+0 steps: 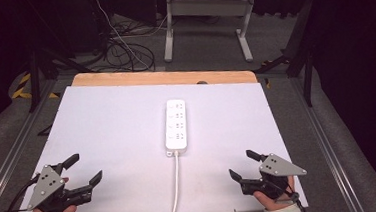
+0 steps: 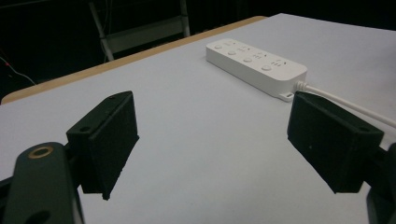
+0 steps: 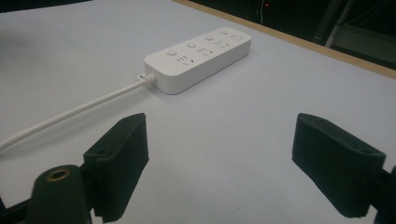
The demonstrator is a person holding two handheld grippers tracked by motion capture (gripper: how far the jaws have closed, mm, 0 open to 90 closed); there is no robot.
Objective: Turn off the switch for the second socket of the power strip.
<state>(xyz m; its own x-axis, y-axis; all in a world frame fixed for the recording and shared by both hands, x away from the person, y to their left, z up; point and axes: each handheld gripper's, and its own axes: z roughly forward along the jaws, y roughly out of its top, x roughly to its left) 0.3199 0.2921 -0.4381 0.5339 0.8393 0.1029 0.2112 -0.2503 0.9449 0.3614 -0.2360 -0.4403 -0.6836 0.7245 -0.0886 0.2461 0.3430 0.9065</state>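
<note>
- Two grippers are hovering at the table's [image 1: 102,122] near edge: left gripper [image 1: 85,169] by the left corner, right gripper [image 1: 240,165] by the right corner.
- Both are standing wide open, gripping nothing.
- The power strip [image 1: 176,125] is lying mid-table, its cord [image 1: 175,192] running over the near edge.

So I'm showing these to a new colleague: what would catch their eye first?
The white power strip lying alone in the middle of the white table, its cord running back to the near edge. Next, the two black grippers at the near corners, the left gripper and the right gripper, both with jaws wide open and nothing between them, angled in toward the strip.
</note>
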